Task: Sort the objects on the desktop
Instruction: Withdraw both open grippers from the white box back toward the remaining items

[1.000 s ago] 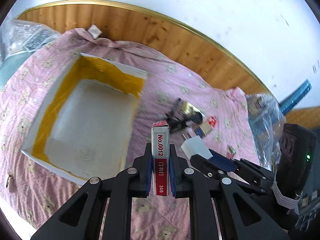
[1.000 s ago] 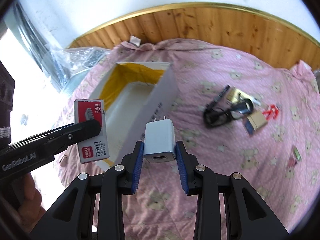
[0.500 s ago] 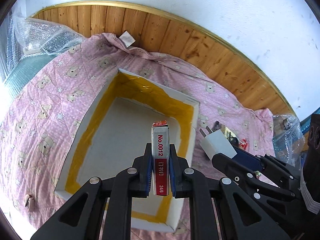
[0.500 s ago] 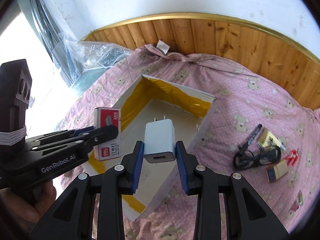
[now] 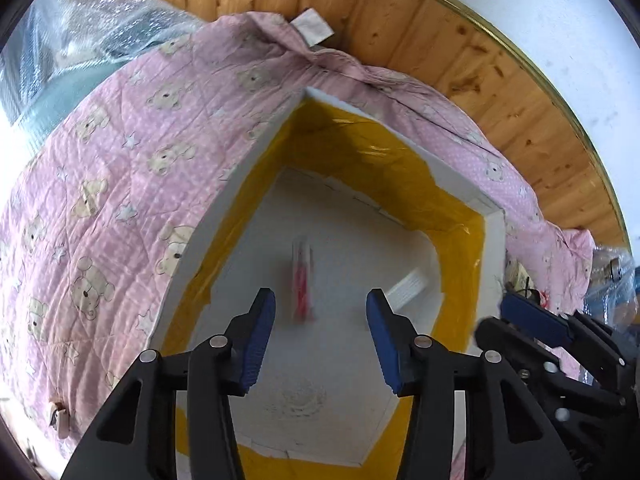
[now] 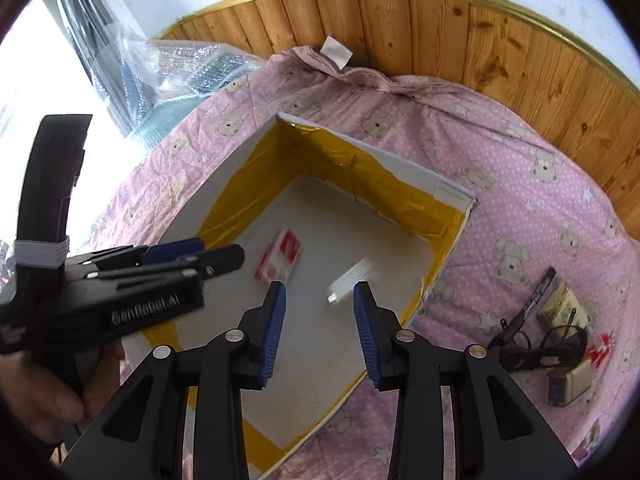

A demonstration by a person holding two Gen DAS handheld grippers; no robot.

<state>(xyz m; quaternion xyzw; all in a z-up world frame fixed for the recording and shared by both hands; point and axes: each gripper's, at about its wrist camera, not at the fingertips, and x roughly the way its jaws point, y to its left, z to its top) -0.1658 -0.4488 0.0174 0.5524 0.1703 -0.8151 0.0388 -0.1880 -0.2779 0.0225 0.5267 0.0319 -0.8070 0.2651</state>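
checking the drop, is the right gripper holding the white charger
No, the right gripper is open with nothing between its fingers, and the blurred white charger is inside the box.

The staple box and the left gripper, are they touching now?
Apart. The left wrist view shows the left gripper open, and the blurred staple box is between its fingers with white box floor visible on both sides.

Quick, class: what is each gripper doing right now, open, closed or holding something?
Left gripper: open, holding nothing; the staple box is blurred in the box.
Right gripper: open, holding nothing; the charger is blurred in the box.
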